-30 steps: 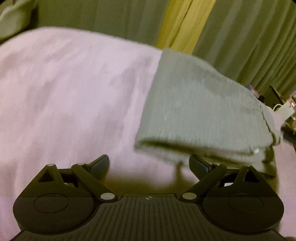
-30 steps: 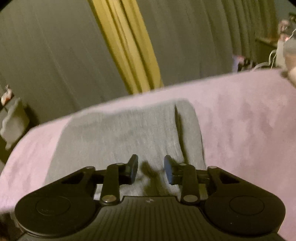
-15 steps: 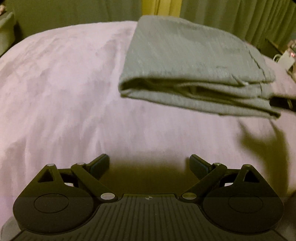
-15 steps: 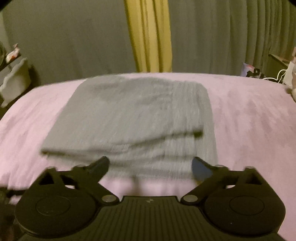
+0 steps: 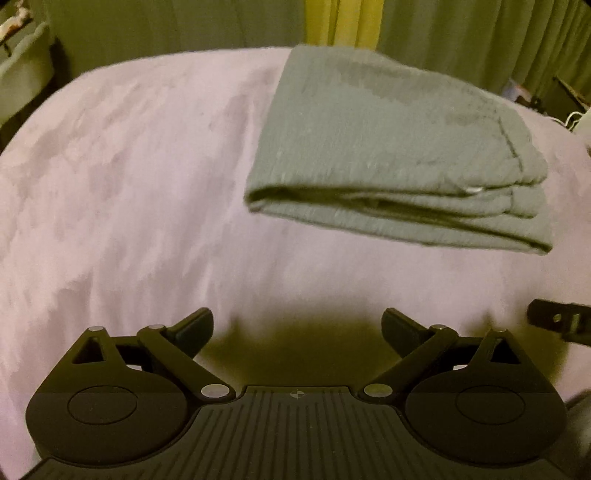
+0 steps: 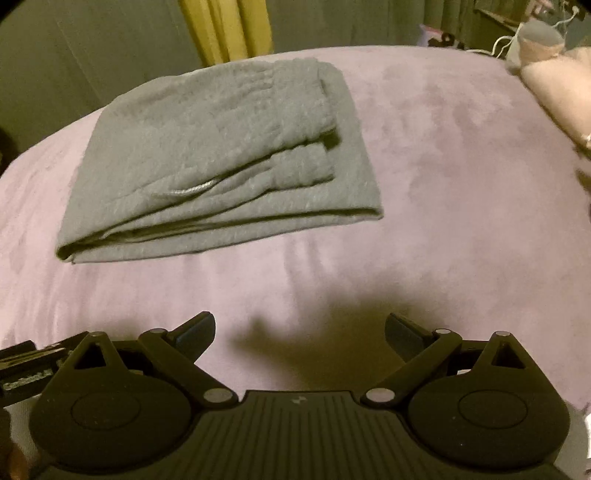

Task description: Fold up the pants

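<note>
Grey pants [image 5: 391, 147] lie folded in a compact stack of layers on the pink bed cover [image 5: 129, 184], ahead and right in the left wrist view. In the right wrist view the pants [image 6: 221, 147] lie ahead and left, a drawstring [image 6: 192, 191] showing between layers. My left gripper [image 5: 297, 330] is open and empty, held back from the pants. My right gripper [image 6: 300, 330] is open and empty, also short of the pants. Part of the right gripper [image 5: 557, 325] shows at the right edge of the left wrist view.
Grey and yellow curtains [image 5: 332, 22] hang behind the bed. A pale pillow [image 6: 554, 85] and cables lie at the far right. A light bin [image 5: 22, 74] stands at the far left. The left gripper's body [image 6: 29, 362] shows at the right view's left edge.
Both grippers have pulled back from the pants. The right gripper, nearly shut over the cloth a second ago, has opened wide. The pants lie still, folded.
</note>
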A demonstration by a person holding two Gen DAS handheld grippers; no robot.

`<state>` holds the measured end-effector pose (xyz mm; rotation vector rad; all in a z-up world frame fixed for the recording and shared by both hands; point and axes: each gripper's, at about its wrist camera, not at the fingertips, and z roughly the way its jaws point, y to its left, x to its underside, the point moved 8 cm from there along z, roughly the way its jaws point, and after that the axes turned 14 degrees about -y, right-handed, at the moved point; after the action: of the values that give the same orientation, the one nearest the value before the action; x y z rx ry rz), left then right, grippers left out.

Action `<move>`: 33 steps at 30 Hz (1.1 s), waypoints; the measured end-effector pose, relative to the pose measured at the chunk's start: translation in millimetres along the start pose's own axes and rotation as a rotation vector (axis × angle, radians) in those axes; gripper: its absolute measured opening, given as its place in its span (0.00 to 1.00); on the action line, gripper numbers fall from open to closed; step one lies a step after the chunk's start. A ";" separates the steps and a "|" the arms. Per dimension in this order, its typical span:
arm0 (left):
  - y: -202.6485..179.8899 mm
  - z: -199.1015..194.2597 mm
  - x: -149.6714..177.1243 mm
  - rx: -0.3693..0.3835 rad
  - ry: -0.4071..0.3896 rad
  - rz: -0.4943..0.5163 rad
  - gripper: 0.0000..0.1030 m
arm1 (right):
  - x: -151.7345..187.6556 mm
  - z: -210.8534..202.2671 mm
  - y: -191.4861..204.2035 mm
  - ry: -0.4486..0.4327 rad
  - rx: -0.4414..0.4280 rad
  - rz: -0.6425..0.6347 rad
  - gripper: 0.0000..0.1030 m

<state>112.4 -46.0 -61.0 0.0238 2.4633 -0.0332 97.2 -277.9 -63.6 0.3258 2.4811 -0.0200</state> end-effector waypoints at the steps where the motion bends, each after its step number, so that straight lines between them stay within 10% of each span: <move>1: -1.8 -3.0 -3.2 0.005 -0.005 0.008 0.98 | -0.7 -3.2 2.3 0.007 0.007 -0.017 0.96; 33: -34.5 -15.2 -31.3 0.007 -0.048 0.100 0.98 | -34.4 -24.1 18.8 -0.066 0.004 -0.134 0.96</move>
<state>126.3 -80.2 -28.9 0.1471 2.4107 0.0006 114.1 -265.4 -22.7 0.1579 2.4336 -0.0899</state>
